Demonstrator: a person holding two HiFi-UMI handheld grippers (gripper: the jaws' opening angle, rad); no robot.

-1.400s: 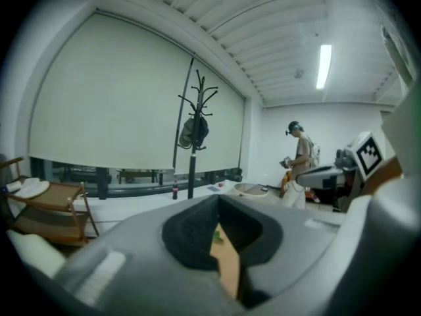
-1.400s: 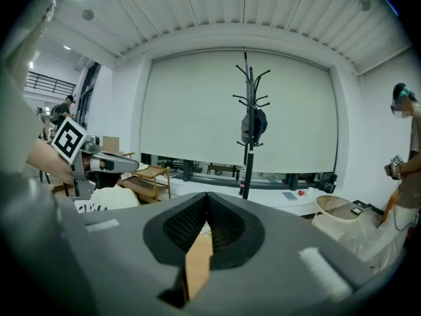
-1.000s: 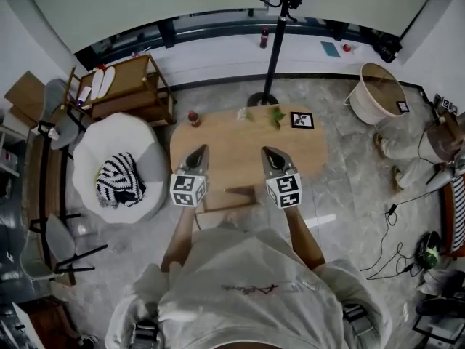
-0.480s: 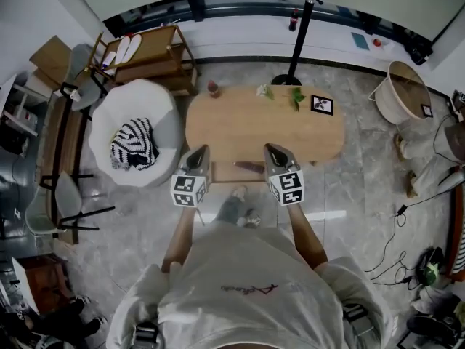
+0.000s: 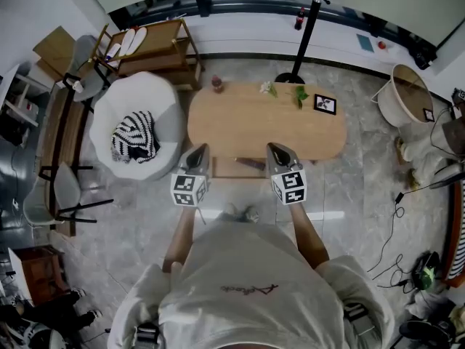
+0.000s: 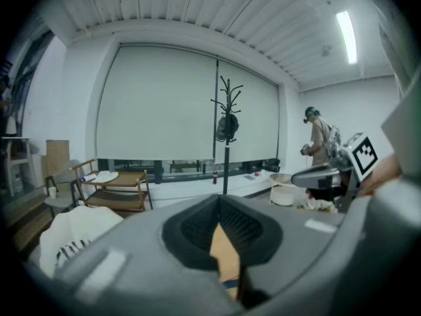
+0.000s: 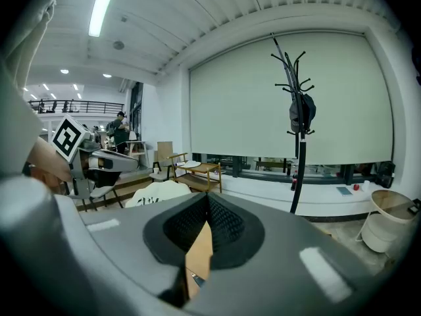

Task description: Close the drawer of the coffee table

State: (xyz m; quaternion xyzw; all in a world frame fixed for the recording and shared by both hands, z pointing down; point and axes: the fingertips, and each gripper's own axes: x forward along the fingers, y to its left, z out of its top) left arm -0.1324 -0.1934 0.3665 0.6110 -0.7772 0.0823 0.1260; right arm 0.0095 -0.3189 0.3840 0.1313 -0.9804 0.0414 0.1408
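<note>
Head view: 1 coffee table, with 1 drawer standing out from its near edge. 2 grippers flank the drawer, left gripper and right gripper; no contact visible. Step judged: approach. Next move calls for setting the tips on the drawer front and pushing level toward the table.

Left gripper view: jaws pressed together, nothing between them; tabletop wood shows beyond.

Right gripper view: jaws together, empty.

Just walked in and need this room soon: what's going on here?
A person stands at the coffee table with tongs in each hand. The left tongs and right tongs are shut and empty, held at the table's near edge on either side of the drawer, which sticks out open. It is not pushed in yet.
</note>
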